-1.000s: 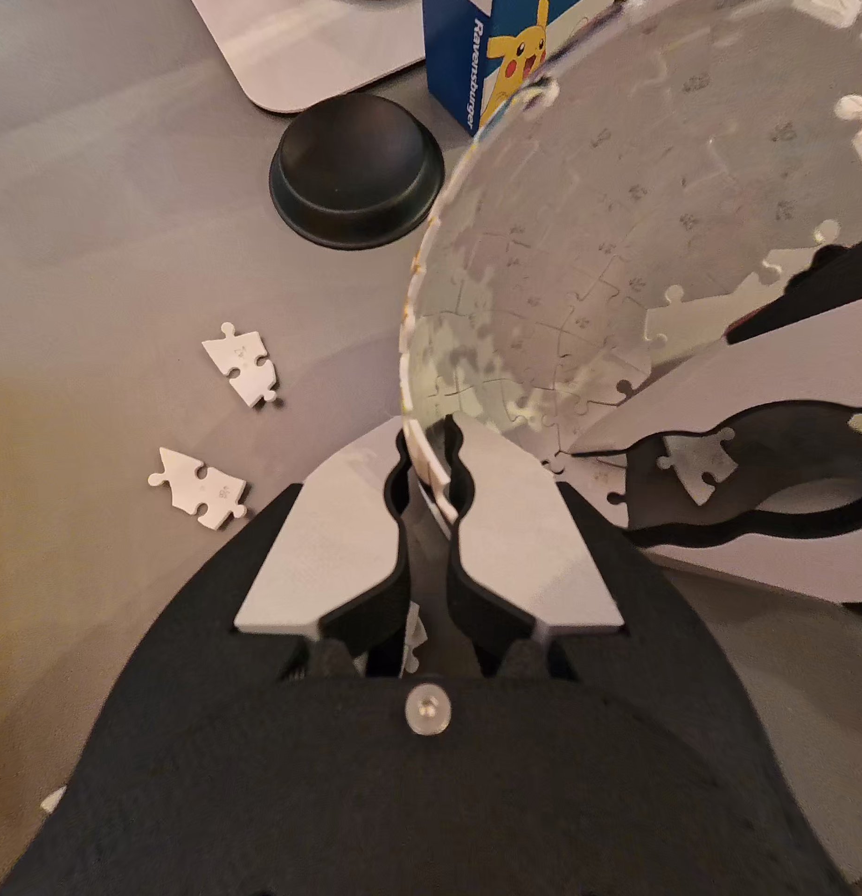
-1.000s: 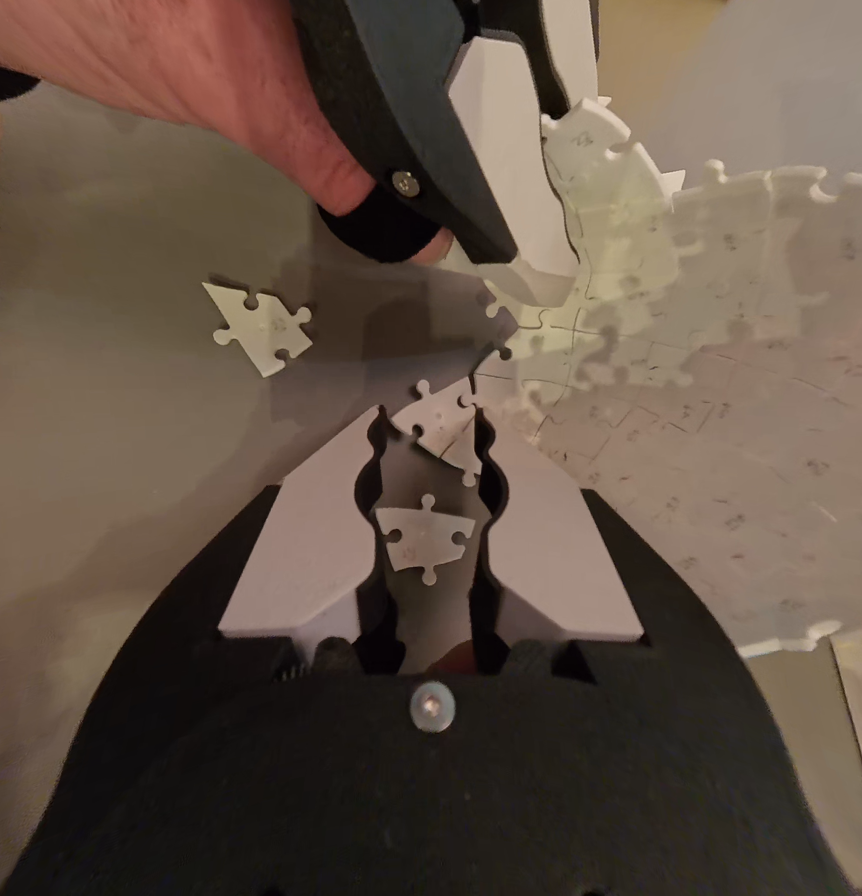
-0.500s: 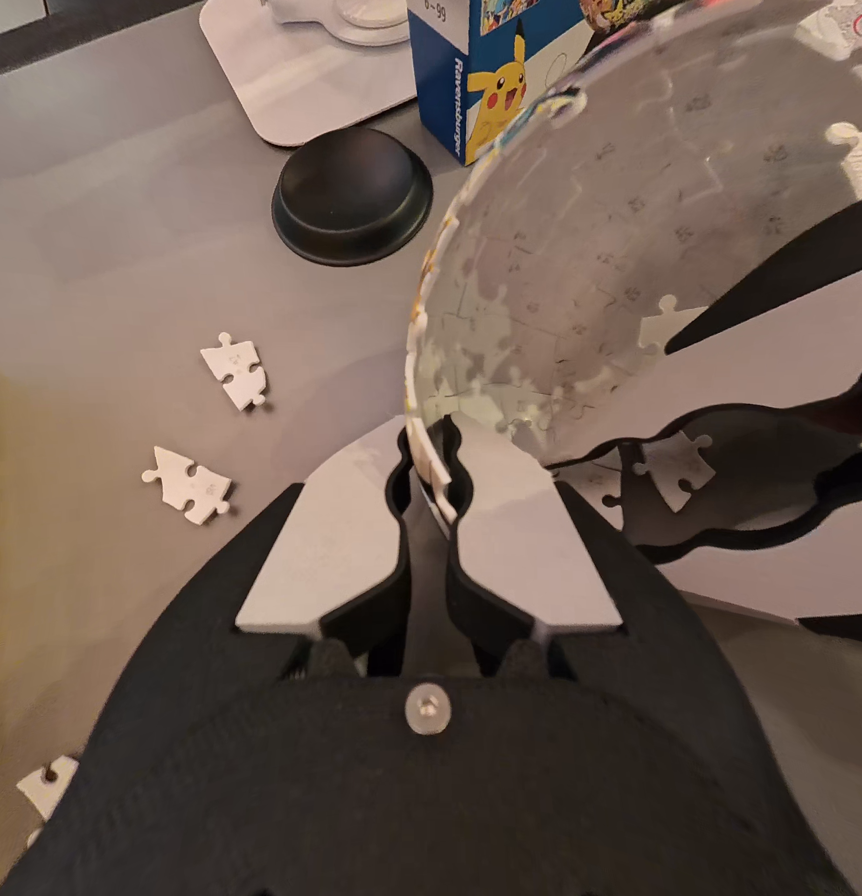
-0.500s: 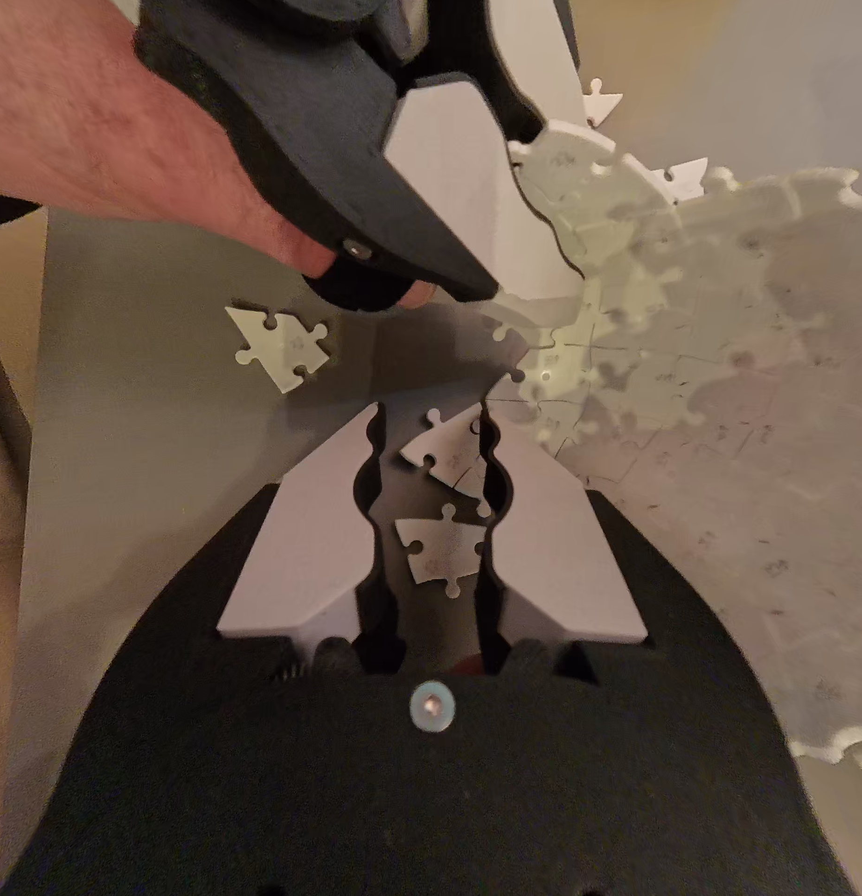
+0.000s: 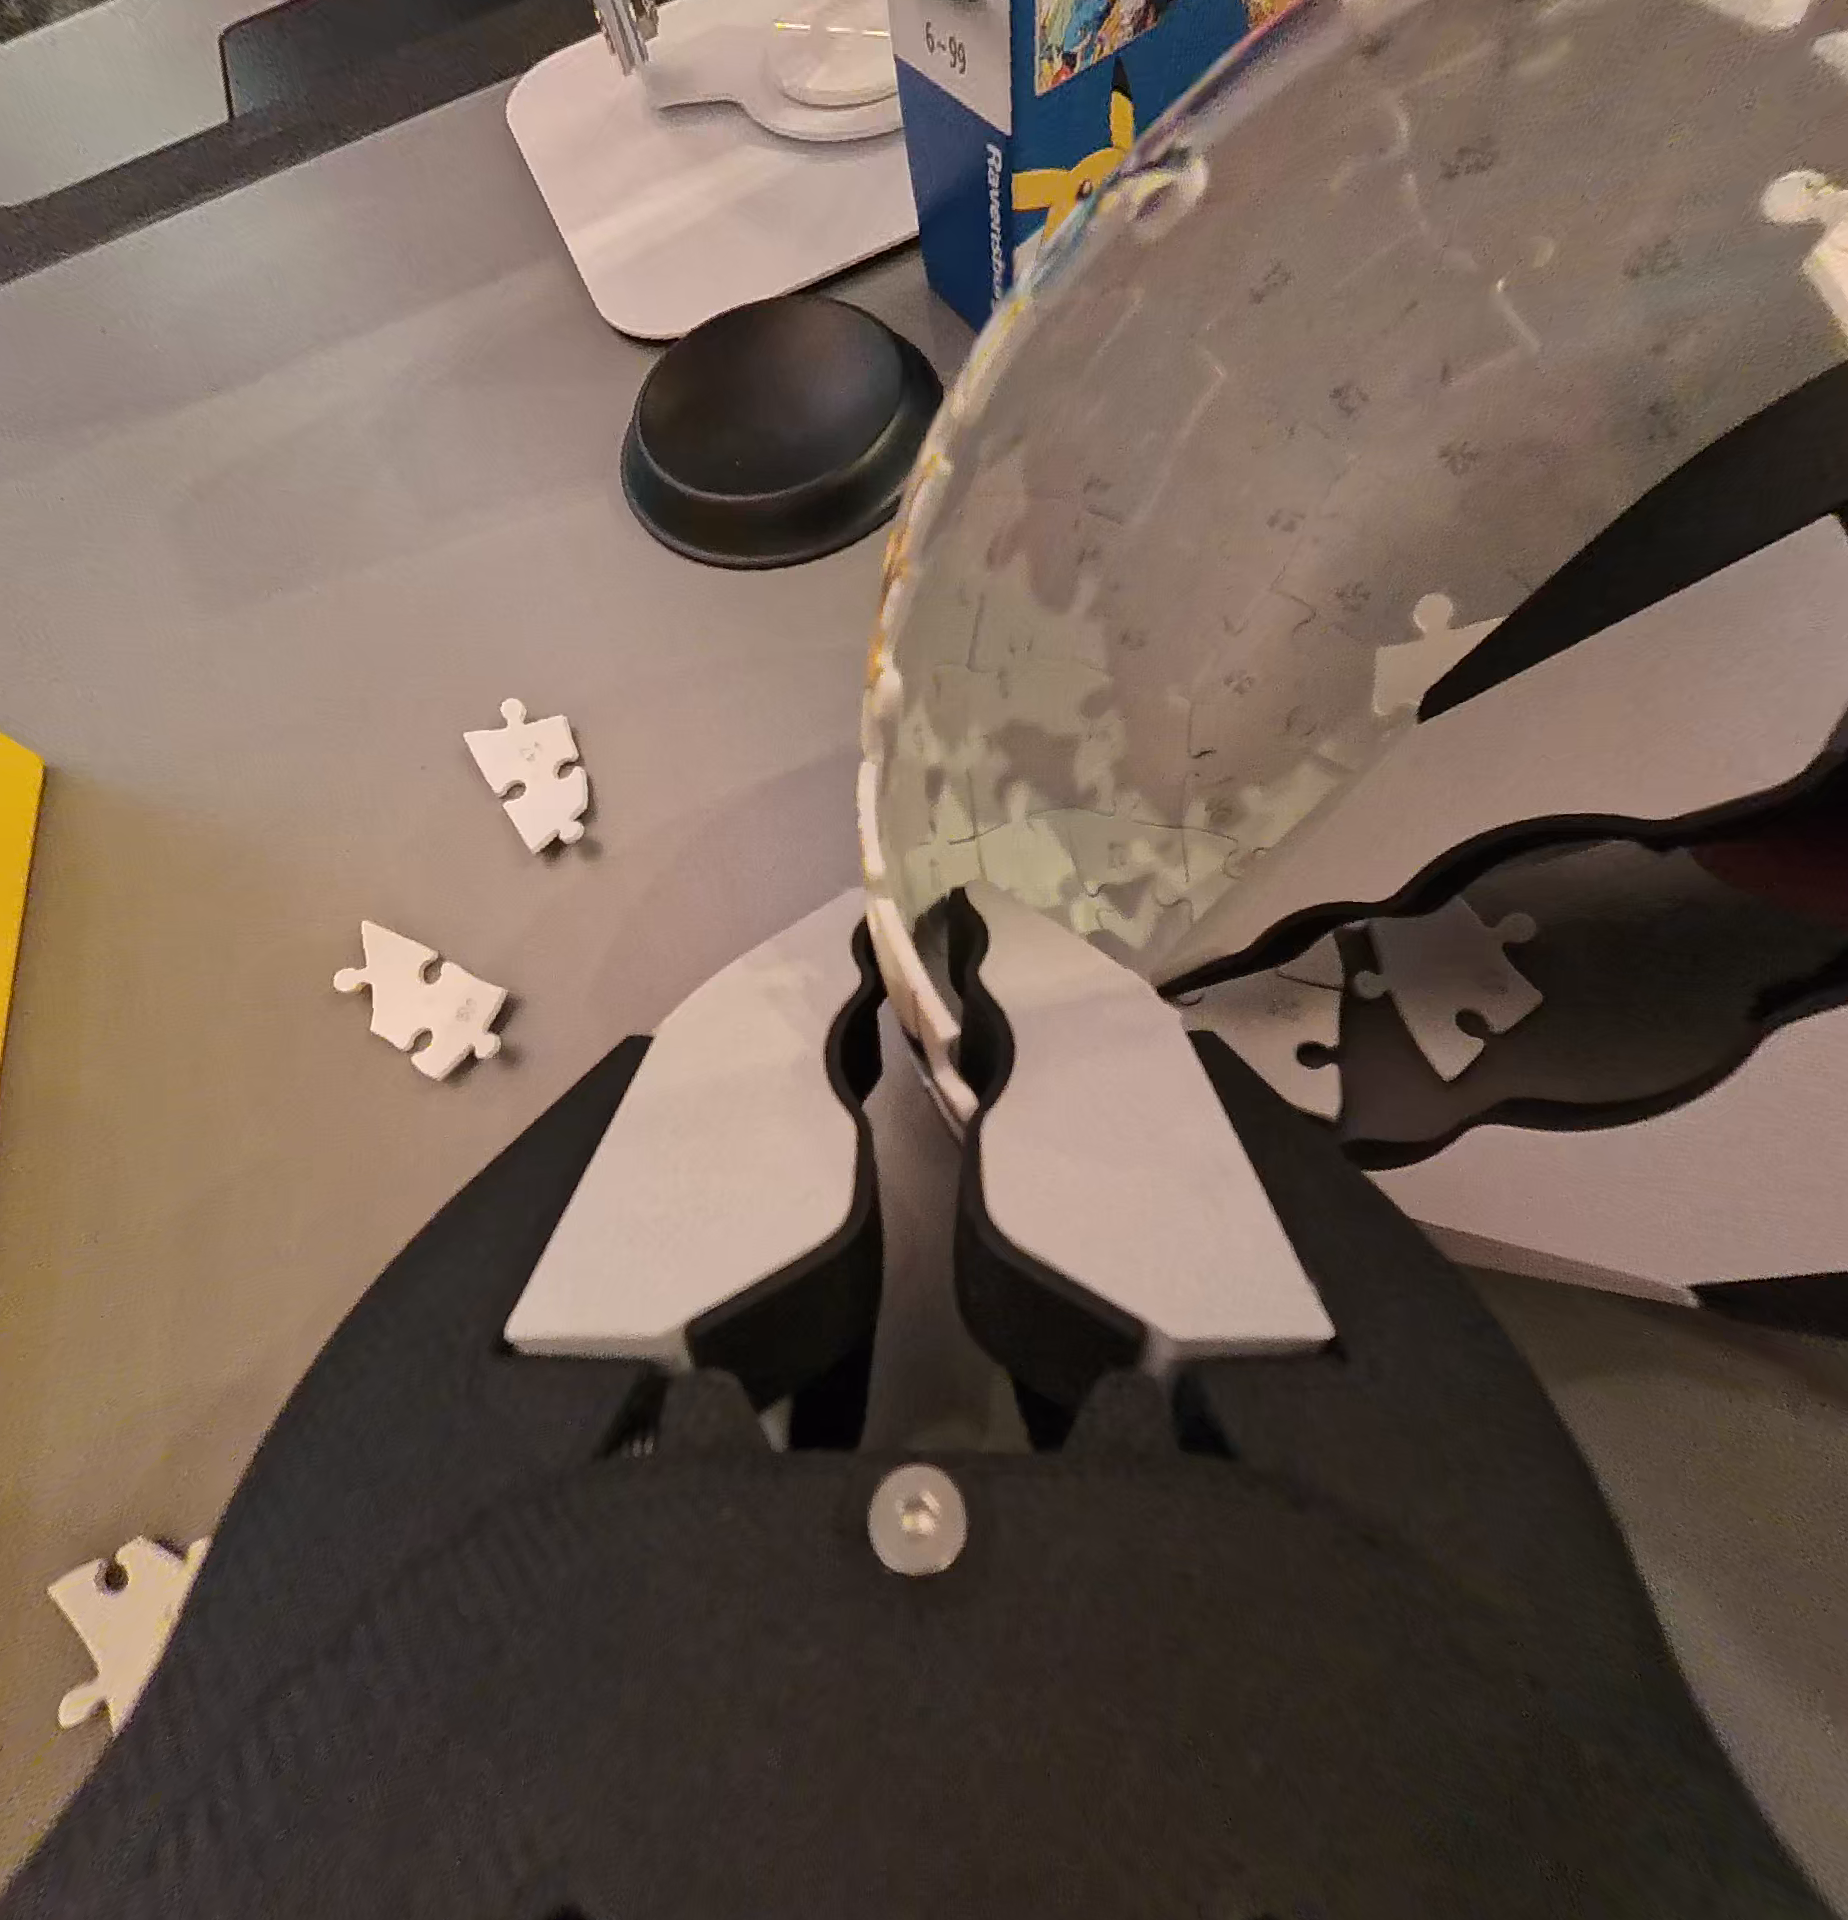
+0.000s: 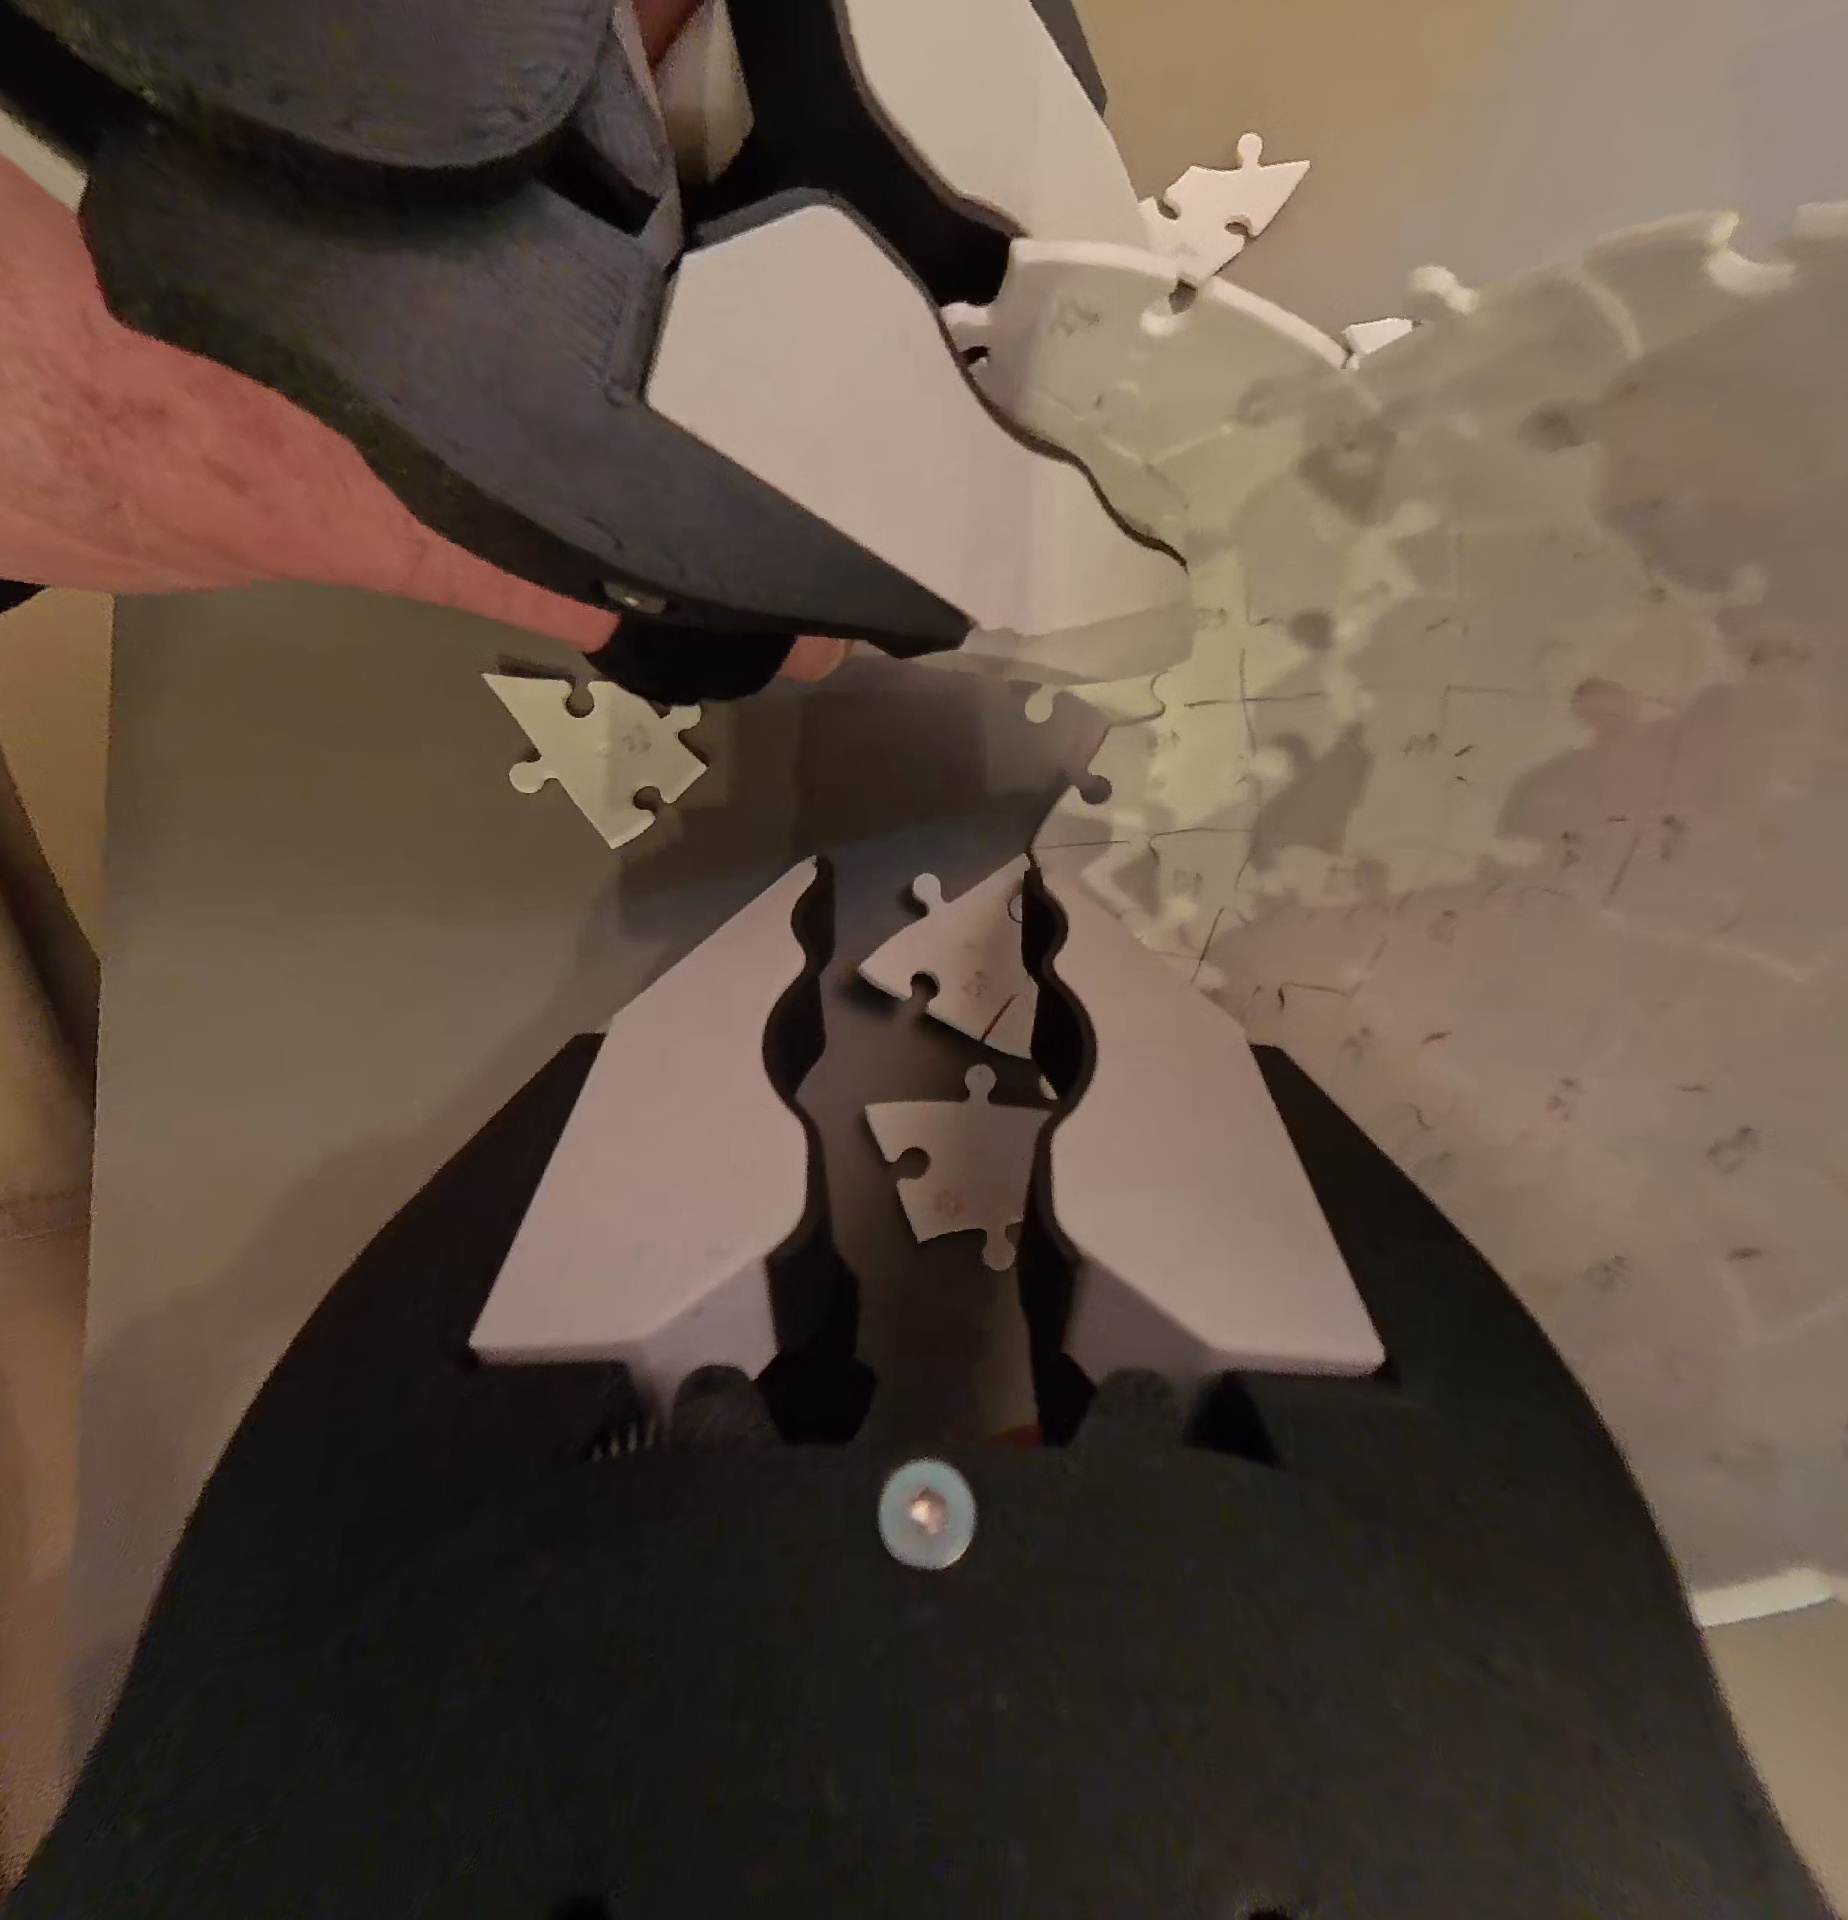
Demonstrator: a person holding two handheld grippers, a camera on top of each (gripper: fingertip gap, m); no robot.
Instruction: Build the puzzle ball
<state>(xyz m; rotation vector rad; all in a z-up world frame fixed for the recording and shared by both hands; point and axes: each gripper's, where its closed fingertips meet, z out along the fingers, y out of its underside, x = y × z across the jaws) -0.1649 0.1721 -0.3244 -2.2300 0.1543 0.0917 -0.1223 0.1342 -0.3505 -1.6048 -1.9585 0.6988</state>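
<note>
Left tongs are pinching the rim of the half-built puzzle ball, tilted above the tabletop. Right tongs are gaping apart over loose pieces.

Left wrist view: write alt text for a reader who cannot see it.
The left gripper pinches the rim of a half-built puzzle ball above a grey table. The right gripper reaches in open over a loose piece; more pieces, a black stand and a blue box lie beyond.
</note>
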